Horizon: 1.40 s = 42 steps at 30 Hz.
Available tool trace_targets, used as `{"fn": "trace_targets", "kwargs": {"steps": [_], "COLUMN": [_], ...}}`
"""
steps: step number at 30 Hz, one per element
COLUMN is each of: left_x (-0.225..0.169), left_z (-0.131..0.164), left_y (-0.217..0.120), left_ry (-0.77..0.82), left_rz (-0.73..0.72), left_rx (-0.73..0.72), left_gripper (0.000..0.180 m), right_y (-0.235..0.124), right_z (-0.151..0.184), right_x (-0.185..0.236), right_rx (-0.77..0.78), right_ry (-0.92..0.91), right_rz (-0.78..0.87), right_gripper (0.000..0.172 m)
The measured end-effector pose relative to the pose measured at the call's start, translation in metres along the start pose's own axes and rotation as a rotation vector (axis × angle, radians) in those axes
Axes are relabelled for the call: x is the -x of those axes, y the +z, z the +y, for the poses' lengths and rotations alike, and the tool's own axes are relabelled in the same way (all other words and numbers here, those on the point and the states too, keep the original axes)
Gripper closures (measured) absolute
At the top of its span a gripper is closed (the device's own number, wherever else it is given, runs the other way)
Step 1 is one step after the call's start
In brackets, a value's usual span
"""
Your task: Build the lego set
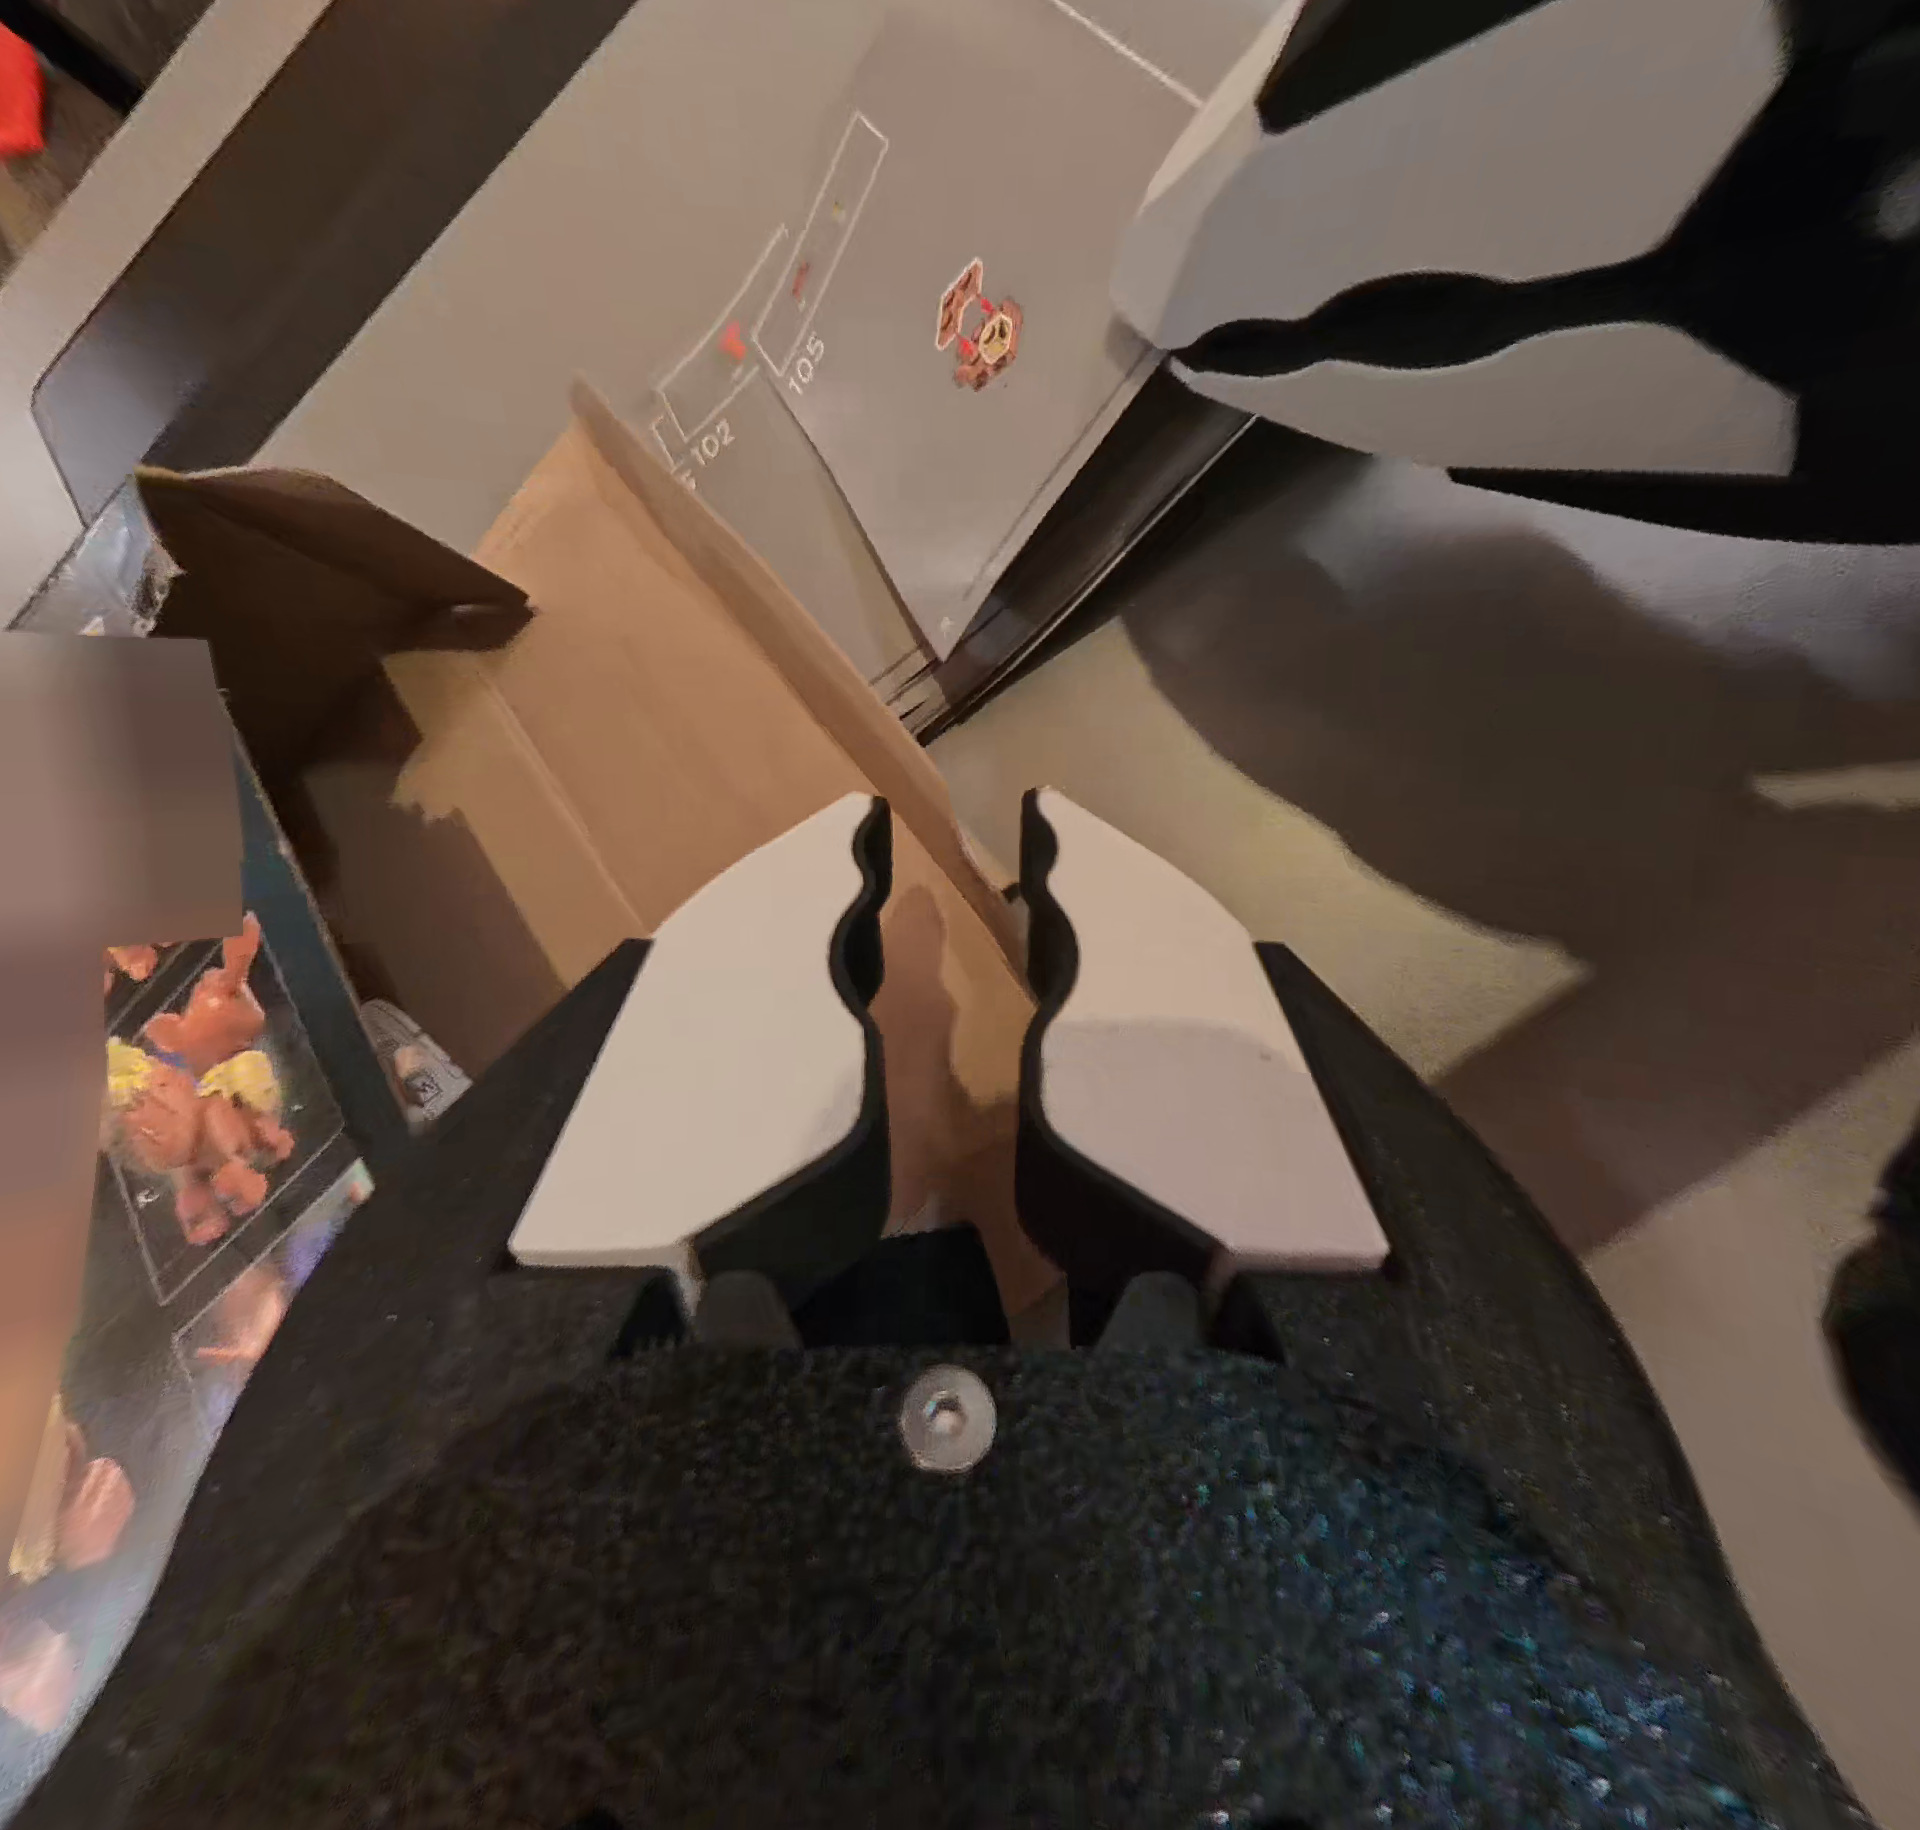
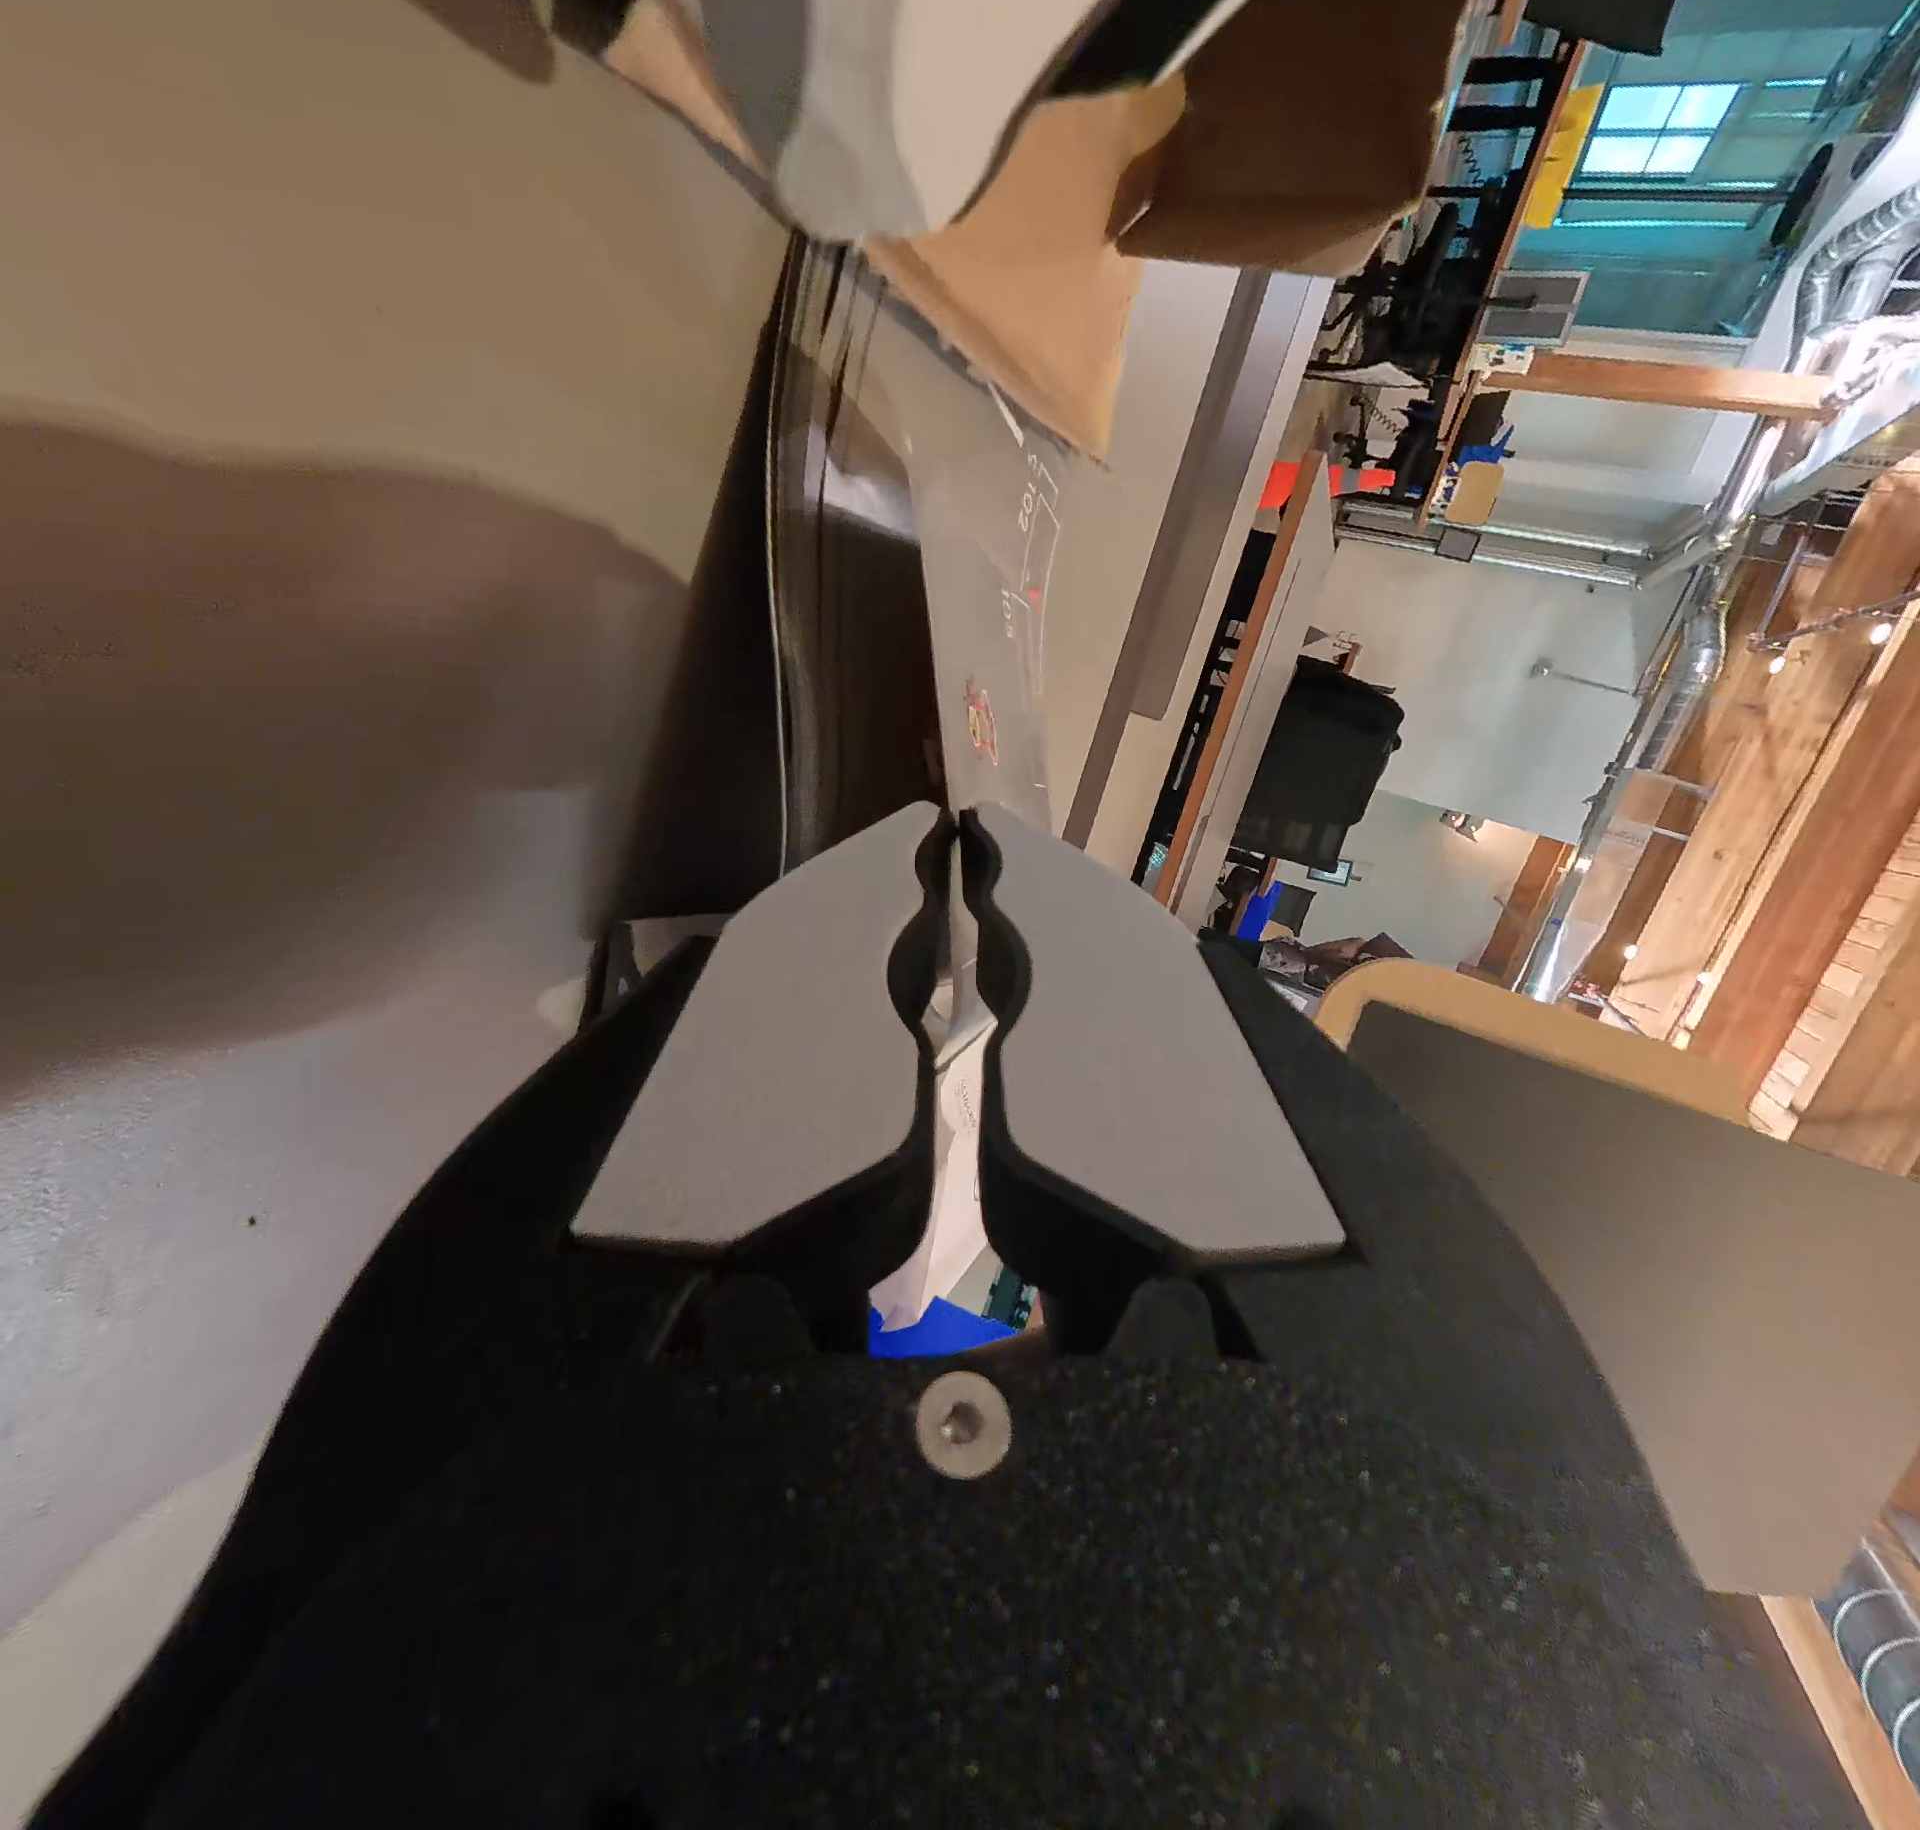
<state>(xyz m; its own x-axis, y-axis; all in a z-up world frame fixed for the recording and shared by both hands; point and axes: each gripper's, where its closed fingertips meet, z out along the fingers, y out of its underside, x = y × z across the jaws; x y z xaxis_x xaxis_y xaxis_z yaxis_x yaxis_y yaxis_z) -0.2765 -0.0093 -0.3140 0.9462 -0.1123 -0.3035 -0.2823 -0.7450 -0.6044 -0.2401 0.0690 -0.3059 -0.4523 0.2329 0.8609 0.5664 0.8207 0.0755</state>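
Two grippers show. Low in the left wrist view, our left gripper (image 1: 956,824) stands partly open astride the edge of a brown cardboard flap (image 1: 831,658); we cannot tell whether its pads touch it. Up and left lies one open cardboard box (image 1: 582,637) with a picture printed on its side. Beyond, at upper right, our right gripper (image 2: 958,824) is pinched shut on a page of the one grey booklet (image 1: 727,170), lifting it.
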Motion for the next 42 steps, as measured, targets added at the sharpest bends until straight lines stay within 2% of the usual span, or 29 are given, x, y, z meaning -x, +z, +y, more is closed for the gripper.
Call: {"fn": "trace_targets", "kwargs": {"steps": [3,7,15,23,32,39,42], "left_x": [-0.004,-0.003,-0.001,0.0,-0.011,-0.015,-0.014], "left_z": [0.0,0.019,0.019,0.024,0.021,0.029,0.029], "left_y": [0.005,0.019,0.015,-0.005,-0.017,-0.006,-0.005], "left_ry": [-0.006,-0.002,-0.026,-0.098,-0.025,-0.003,-0.001], "left_rz": [-0.013,-0.042,-0.064,0.014,0.071,0.067,0.059], "left_rx": [0.031,0.135,0.09,0.001,-0.025,0.015,0.026], "left_gripper": [0.163,0.176,0.18,0.18,0.18,0.18,0.18], "right_y": [0.001,0.003,0.008,0.015,0.022,0.024,0.021], "right_z": [-0.005,-0.007,-0.019,-0.032,-0.041,-0.051,-0.055], "right_x": [-0.002,-0.002,0.001,0.003,0.006,0.014,0.016], "right_rx": [-0.008,-0.017,-0.053,-0.082,-0.127,-0.178,-0.207], "right_ry": [-0.003,-0.008,-0.011,0.0,-0.009,-0.035,-0.041], "right_rz": [-0.008,-0.012,-0.027,-0.057,-0.075,-0.115,-0.12], "right_gripper": [0.171,0.172,0.172,0.172,0.171,0.167,0.16]}}
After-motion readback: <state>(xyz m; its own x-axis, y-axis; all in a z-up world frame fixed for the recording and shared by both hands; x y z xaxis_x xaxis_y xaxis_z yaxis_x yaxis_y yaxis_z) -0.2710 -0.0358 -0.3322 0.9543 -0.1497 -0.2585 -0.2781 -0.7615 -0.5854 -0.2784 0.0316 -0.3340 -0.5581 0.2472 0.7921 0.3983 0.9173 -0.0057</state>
